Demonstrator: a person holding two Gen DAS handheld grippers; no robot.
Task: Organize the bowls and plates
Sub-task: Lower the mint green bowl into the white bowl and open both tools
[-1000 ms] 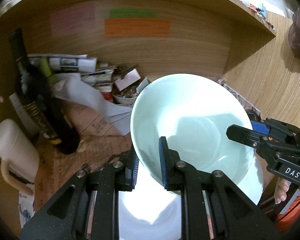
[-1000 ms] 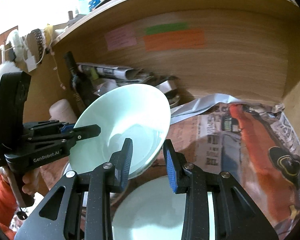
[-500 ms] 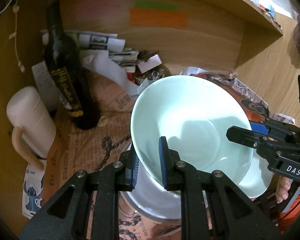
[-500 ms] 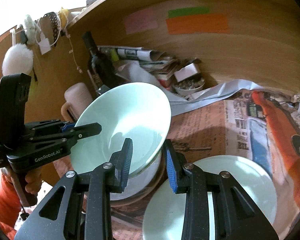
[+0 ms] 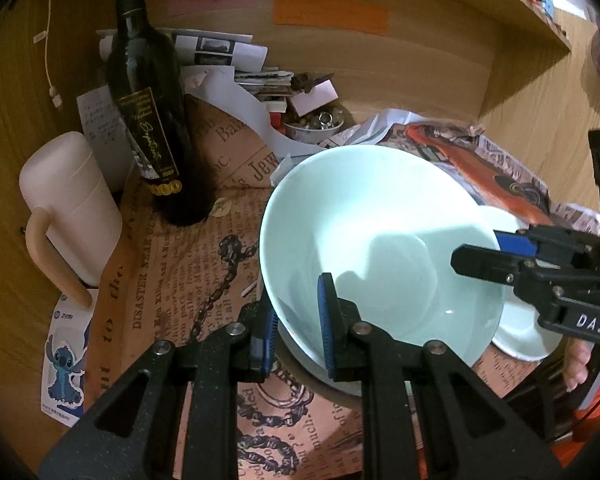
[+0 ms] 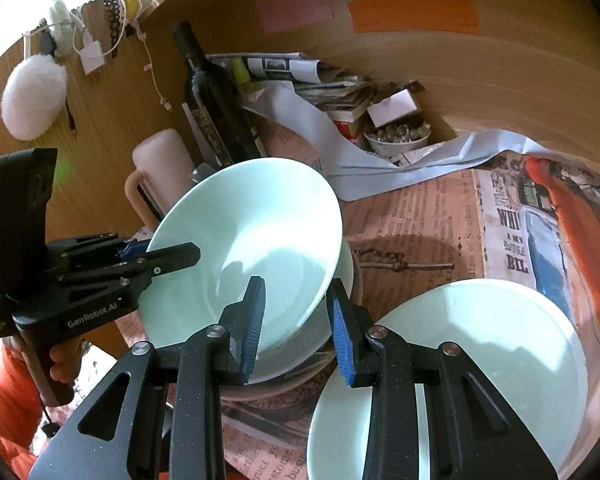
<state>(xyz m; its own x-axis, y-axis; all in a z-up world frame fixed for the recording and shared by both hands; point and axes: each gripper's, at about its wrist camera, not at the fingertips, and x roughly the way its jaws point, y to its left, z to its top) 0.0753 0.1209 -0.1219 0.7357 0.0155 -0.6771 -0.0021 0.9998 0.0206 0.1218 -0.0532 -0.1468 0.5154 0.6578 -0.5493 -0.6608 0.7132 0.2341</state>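
The pale green bowl [image 5: 380, 248] has come lower, just over another bowl [image 6: 300, 354] on the newspaper-covered surface [image 6: 412, 232]. The left hand-held gripper [image 5: 296, 320] and right hand-held gripper [image 6: 296, 320] each clamp its rim.

I count two pale green bowls [image 6: 256, 236], one plate [image 6: 500, 352], one dark bottle [image 5: 152, 120], one lidded mug [image 5: 68, 208], three paper strips [image 6: 414, 14].

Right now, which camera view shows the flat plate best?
The right wrist view: the plate lies nearly whole beside the stacked bowls, crossed only by the right gripper. The left wrist view shows only a sliver behind the held bowl.
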